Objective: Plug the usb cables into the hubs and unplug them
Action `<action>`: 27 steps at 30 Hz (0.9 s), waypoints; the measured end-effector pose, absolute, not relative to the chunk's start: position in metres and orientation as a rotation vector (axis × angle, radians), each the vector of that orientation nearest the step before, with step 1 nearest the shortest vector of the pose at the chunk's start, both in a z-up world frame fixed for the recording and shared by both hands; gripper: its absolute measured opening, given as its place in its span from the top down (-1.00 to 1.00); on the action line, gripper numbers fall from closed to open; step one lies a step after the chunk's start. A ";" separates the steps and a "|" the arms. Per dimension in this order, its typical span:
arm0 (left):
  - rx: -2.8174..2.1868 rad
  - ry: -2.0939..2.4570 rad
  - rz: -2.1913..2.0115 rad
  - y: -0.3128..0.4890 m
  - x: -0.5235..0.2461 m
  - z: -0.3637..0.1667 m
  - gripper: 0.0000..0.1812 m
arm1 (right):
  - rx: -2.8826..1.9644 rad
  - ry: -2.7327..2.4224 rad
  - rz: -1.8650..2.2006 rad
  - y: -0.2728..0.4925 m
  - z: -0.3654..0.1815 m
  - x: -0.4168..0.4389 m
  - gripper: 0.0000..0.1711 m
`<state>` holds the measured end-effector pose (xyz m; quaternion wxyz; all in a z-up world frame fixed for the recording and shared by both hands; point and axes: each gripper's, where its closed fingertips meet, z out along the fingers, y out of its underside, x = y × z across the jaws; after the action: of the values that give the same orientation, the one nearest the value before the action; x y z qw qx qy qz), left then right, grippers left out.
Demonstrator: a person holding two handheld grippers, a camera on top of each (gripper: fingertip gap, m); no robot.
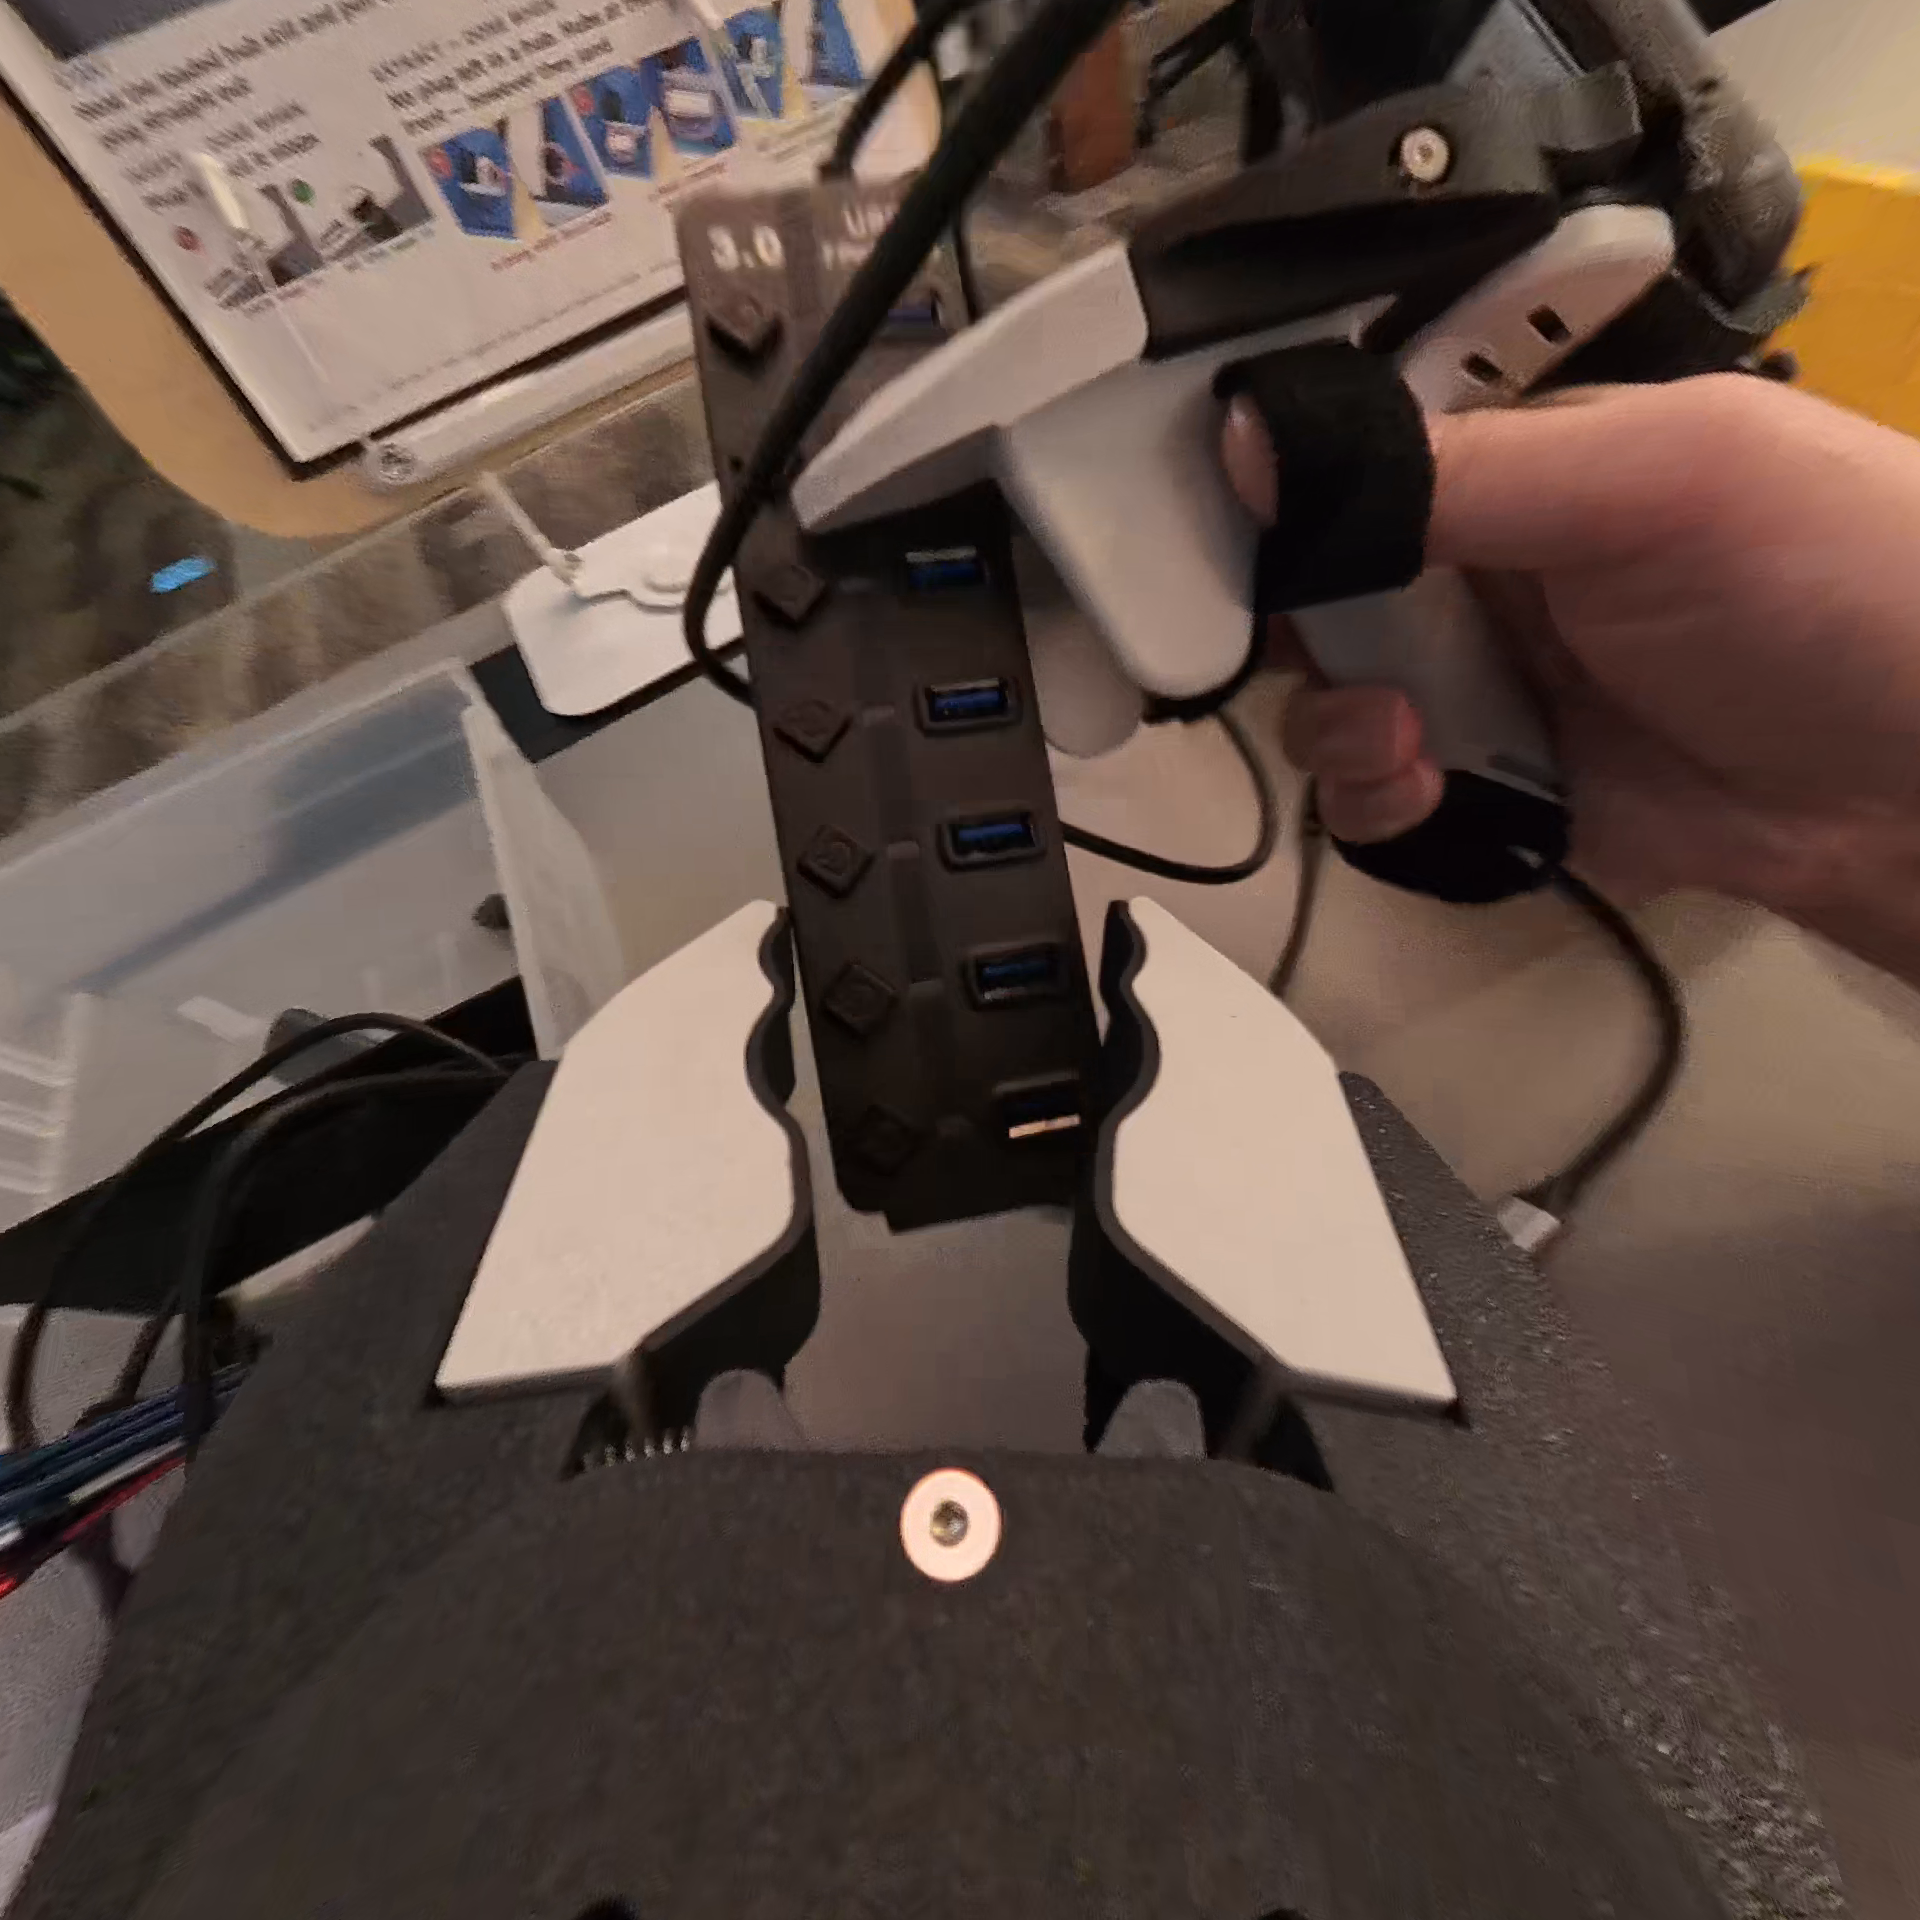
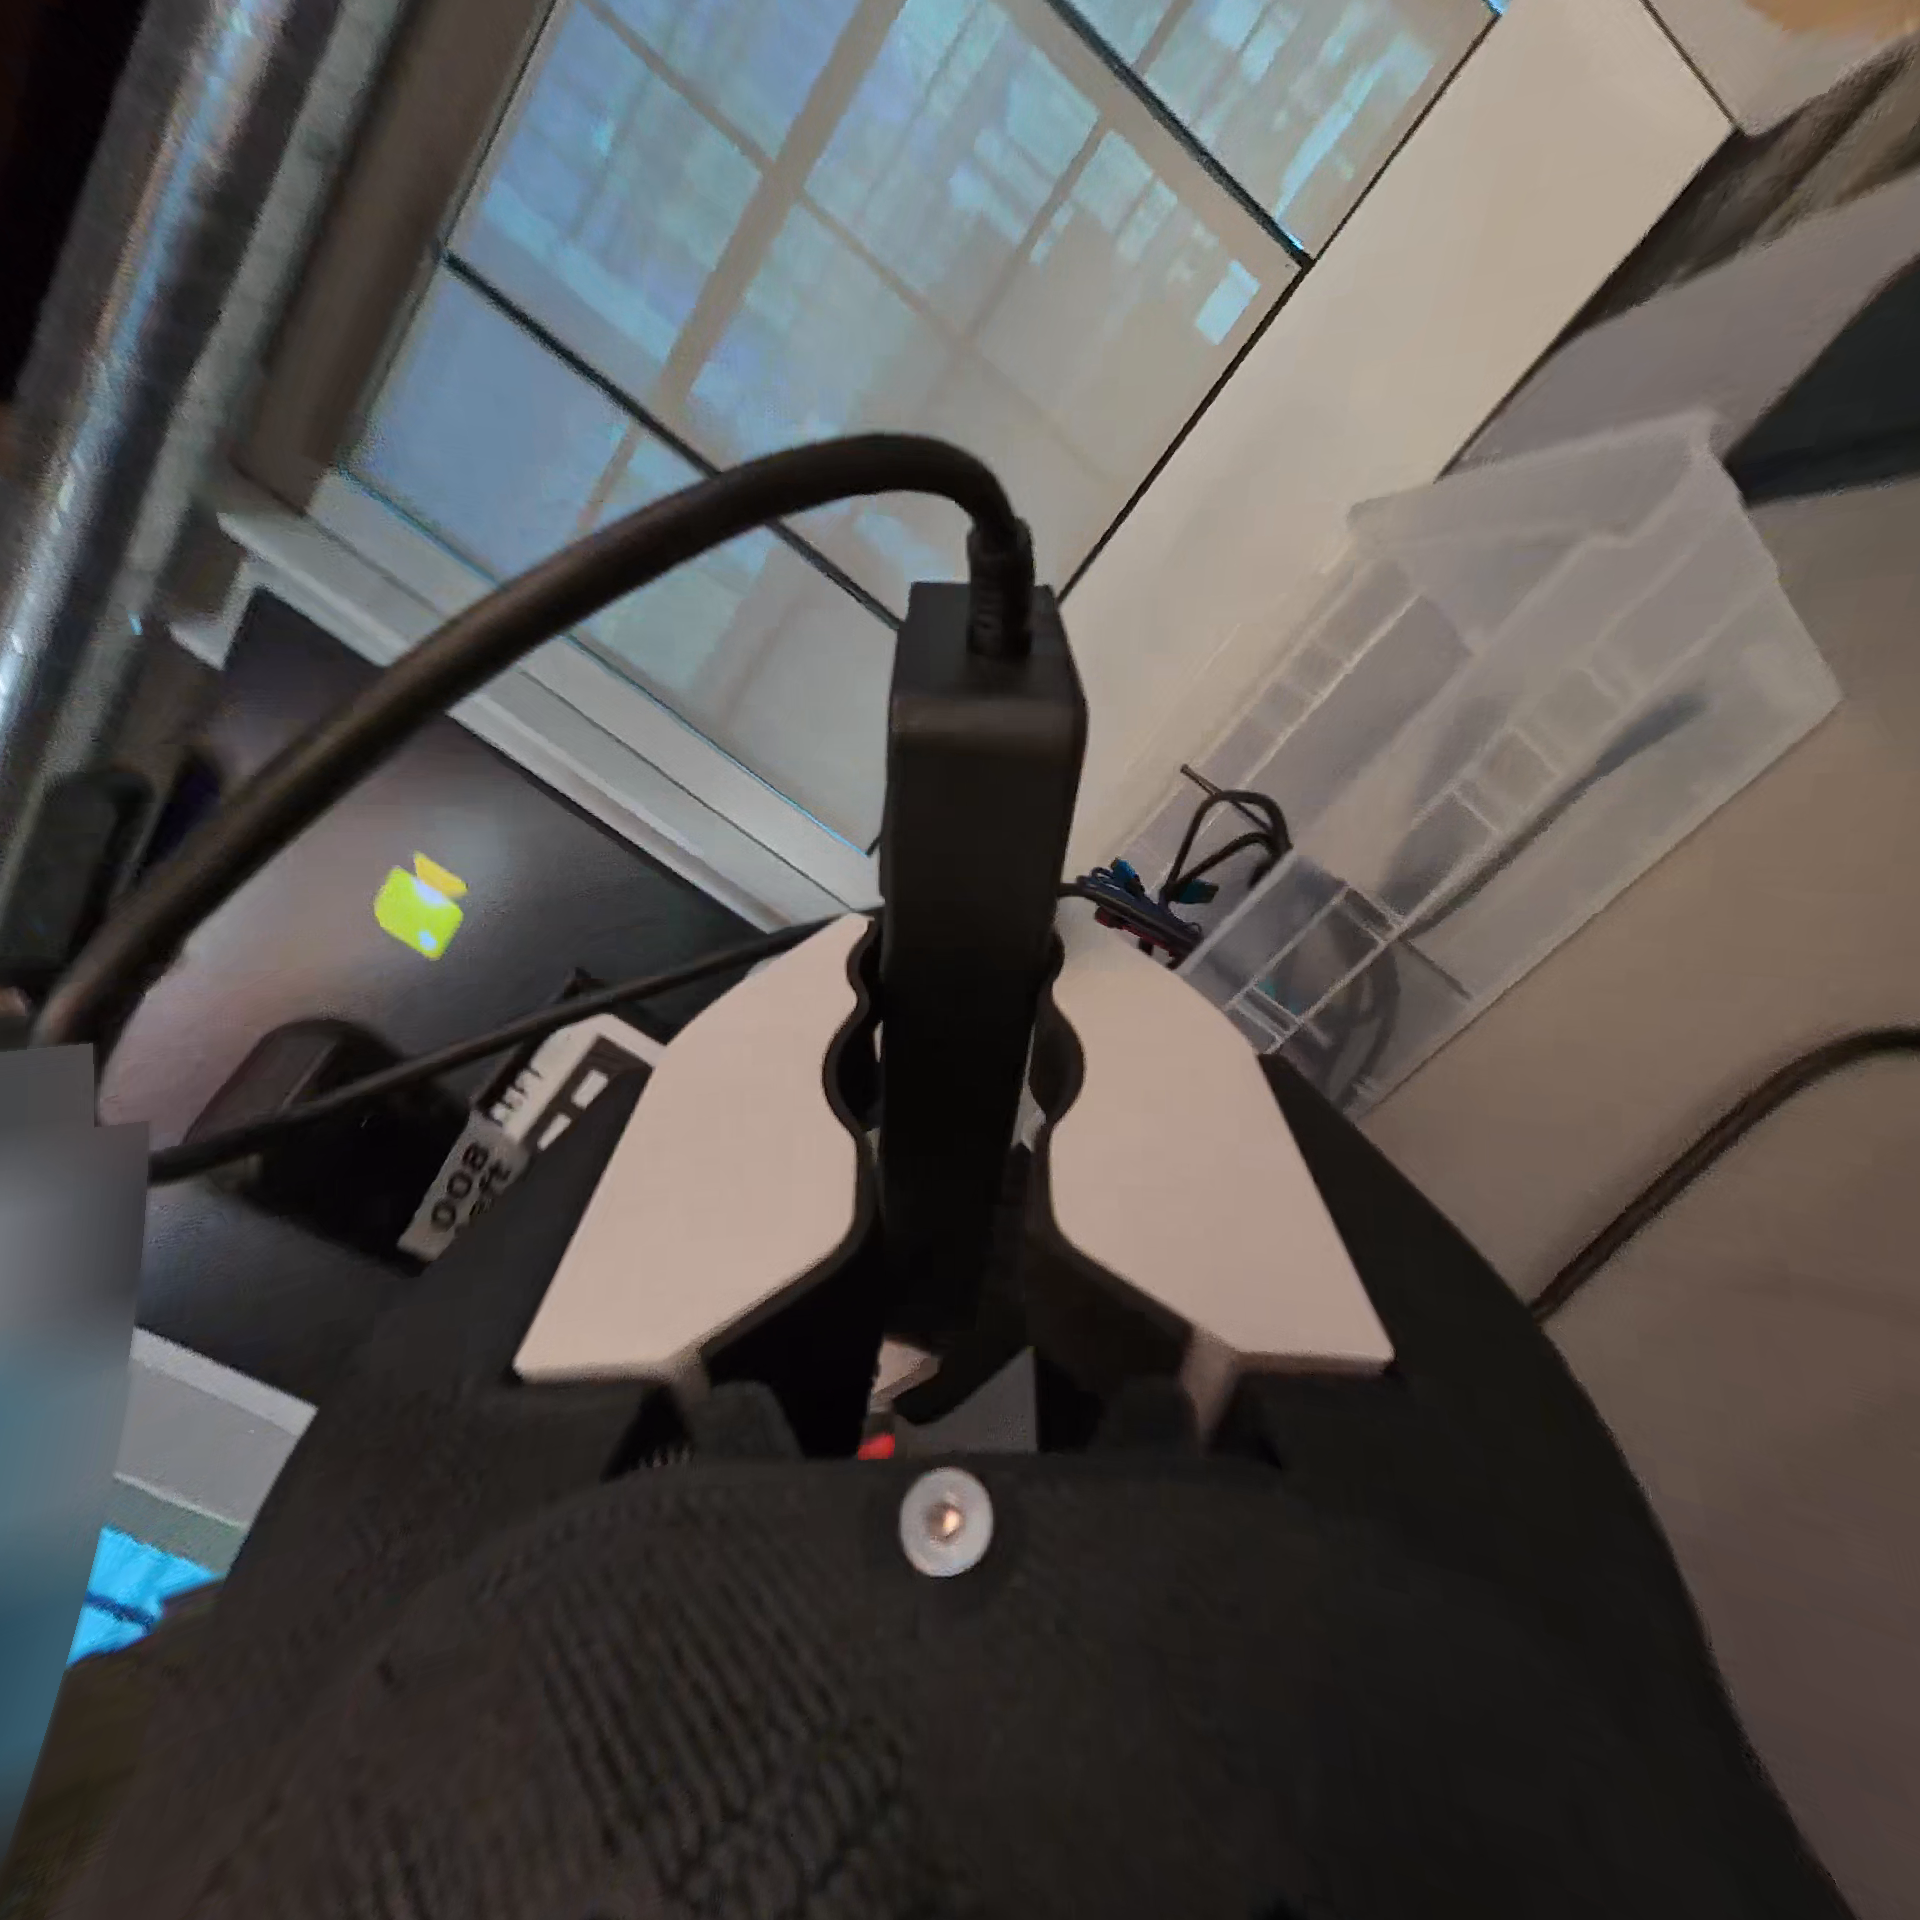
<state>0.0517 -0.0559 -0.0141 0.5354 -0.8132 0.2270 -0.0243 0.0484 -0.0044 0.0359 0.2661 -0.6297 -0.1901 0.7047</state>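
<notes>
While my left tongs (image 1: 943, 935) clamp the near end of the black USB hub (image 1: 914, 831), its body runs forward and away between the fingers, blue ports (image 1: 1006, 975) in a row on the right side, square buttons (image 1: 858, 995) on the left. My right tongs (image 2: 954, 971) are closed on the hub's far end, edge-on in that view, with the black cable (image 2: 540, 613) leaving the end cap and arcing left. From the left view, my right hand (image 1: 1662, 644) shows beyond the hub on the right. A clear plastic bin (image 1: 249, 821) sits to the left.
</notes>
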 end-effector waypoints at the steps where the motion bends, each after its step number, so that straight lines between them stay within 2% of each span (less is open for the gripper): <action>1: -1.928 0.560 -0.120 -0.062 0.053 -0.010 0.33 | -1.683 -0.569 1.886 -0.008 0.044 0.051 0.71; 5: -1.832 0.591 -0.519 -0.086 0.060 0.023 0.33 | -1.696 -0.777 1.849 -0.018 0.066 0.064 0.70; 7: -1.766 0.551 -0.714 -0.089 0.058 0.038 0.46 | -1.713 -0.797 1.892 -0.019 0.071 0.073 0.70; 11: -1.766 0.601 -1.089 -0.088 0.076 0.034 0.27 | -1.691 -0.826 2.018 -0.021 0.078 0.084 0.70; 16: -1.758 0.705 -1.452 -0.094 0.112 0.030 0.31 | -1.565 -0.936 1.995 -0.027 0.091 0.089 0.70; 22: -1.730 0.819 -1.427 -0.076 0.135 0.036 0.42 | -1.475 -1.001 1.857 -0.024 0.101 0.096 0.67; 27: -1.711 0.906 -1.258 -0.062 0.152 0.033 0.66 | -1.413 -0.987 1.817 -0.019 0.112 0.106 0.69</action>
<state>0.1519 -0.0623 0.0331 0.4045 -0.6778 0.3587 -0.4983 0.1061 -0.0194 0.1124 0.3132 -0.5359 -0.3741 0.6890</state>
